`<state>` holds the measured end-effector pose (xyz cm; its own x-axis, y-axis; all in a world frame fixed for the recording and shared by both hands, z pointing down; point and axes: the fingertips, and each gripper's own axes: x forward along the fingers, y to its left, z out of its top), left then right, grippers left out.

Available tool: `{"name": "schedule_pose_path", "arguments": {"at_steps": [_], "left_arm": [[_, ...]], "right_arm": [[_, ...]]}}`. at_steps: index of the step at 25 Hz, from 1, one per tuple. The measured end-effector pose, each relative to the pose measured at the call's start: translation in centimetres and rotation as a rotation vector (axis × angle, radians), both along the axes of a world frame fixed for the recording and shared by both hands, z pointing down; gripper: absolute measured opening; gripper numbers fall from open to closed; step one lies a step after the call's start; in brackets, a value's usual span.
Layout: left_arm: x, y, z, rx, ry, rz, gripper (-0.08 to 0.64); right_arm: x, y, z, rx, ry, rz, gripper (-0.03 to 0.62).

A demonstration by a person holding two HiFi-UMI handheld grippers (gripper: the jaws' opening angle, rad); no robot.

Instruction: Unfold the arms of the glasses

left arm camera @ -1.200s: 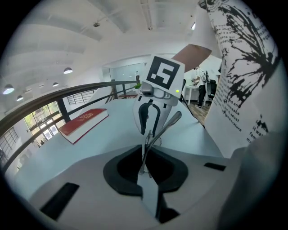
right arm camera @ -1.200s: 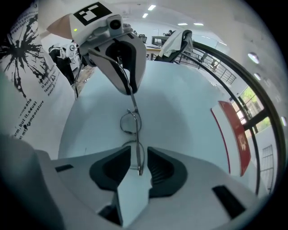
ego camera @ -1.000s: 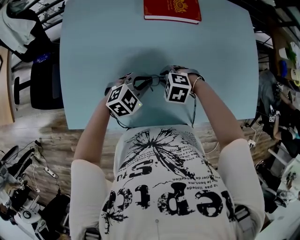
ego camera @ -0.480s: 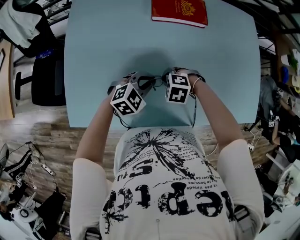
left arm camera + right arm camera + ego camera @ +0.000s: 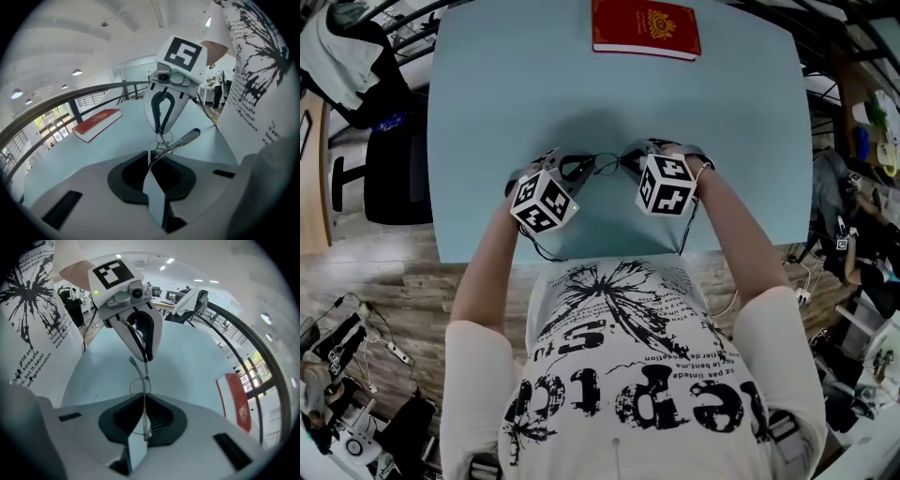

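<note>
Thin metal-framed glasses (image 5: 605, 166) hang between my two grippers above the pale blue table (image 5: 487, 112). In the left gripper view my left gripper (image 5: 152, 157) is shut on the frame's near end, and one arm (image 5: 186, 138) juts out to the right. My right gripper (image 5: 143, 414) is shut on the frame's other end; a lens rim (image 5: 138, 386) and an arm tip (image 5: 133, 363) show beyond its jaws. Each gripper faces the other: the right gripper (image 5: 162, 123) is in the left gripper view and the left gripper (image 5: 142, 354) in the right gripper view.
A red book (image 5: 645, 28) lies at the table's far edge, also visible as the book (image 5: 96, 123) on the left and the book (image 5: 236, 401) on the right. A dark chair (image 5: 389, 169) stands left of the table, and cables and clutter cover the floor around it.
My right gripper has shifted slightly to the right and risen a little, taking its end of the glasses with it. The left gripper has hardly moved.
</note>
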<state>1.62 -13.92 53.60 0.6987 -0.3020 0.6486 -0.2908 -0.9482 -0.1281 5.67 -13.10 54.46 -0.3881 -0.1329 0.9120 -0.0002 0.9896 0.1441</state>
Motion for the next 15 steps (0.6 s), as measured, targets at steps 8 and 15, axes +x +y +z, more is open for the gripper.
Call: {"name": "schedule_pose_path", "arguments": {"at_steps": [8,15], "left_arm": [[-0.9,-0.5,0.3,0.007,-0.039,-0.041,0.032],[-1.2,-0.5,0.3,0.012,-0.052,-0.061,0.032]], "right_arm": [[3.1,0.2,-1.4,0.061,-0.027,0.022,0.028],[6.1,-0.3,-1.3,0.068,0.002,0.094,0.028]]}}
